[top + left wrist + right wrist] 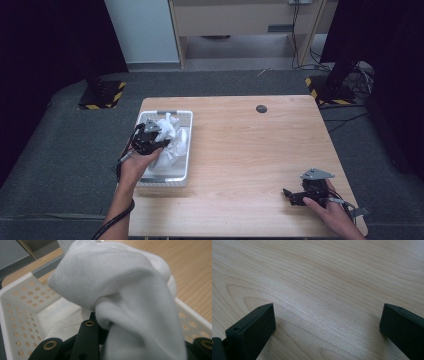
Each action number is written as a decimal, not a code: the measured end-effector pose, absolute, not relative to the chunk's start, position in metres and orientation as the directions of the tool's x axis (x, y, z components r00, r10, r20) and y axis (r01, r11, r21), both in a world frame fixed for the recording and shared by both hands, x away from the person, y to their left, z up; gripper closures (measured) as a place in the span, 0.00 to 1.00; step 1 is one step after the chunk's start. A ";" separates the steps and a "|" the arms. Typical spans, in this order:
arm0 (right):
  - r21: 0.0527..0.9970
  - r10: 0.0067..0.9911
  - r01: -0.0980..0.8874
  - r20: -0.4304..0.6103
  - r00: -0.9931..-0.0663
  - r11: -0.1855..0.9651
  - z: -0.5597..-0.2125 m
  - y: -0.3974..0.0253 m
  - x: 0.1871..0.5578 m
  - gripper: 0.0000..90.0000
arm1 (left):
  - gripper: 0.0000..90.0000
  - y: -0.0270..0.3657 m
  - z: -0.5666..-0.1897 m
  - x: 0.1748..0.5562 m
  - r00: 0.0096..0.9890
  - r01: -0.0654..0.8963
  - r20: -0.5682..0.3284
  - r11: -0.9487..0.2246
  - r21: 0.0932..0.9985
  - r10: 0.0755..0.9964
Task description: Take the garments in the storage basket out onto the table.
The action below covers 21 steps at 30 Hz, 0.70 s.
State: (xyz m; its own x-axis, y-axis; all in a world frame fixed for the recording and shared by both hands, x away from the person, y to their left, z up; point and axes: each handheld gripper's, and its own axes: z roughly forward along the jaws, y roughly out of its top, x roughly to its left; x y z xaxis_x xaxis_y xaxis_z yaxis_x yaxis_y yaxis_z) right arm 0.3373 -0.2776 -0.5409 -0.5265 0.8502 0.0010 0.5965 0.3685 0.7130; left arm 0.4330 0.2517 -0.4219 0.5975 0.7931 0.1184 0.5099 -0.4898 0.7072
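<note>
Left gripper [159, 140] amid white cloth [172, 142] (in white basket [165, 181]).

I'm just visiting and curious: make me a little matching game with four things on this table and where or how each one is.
Things:
1. white cloth
2. white basket
3. right gripper
4. dark round spot

States:
A. open, above bare wood
B. far side of the tabletop
C. bunched up, gripped by the left gripper
D. perforated, at the table's left edge

Pairs: 1-C, 2-D, 3-A, 4-B
</note>
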 end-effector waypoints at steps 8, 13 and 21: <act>0.713 0.850 0.597 0.001 -0.526 0.368 -0.541 -0.277 0.337 0.01 | 0.81 0.250 -0.412 0.432 0.608 0.494 0.128 -0.500 0.712 0.784; 0.712 0.851 0.598 0.002 -0.526 0.368 -0.541 -0.277 0.337 0.01 | 0.81 0.248 -0.406 0.431 0.616 0.485 0.133 -0.506 0.713 0.777; 0.713 0.850 0.597 0.002 -0.527 0.368 -0.541 -0.277 0.337 0.01 | 0.81 0.248 -0.403 0.430 0.620 0.477 0.136 -0.509 0.716 0.773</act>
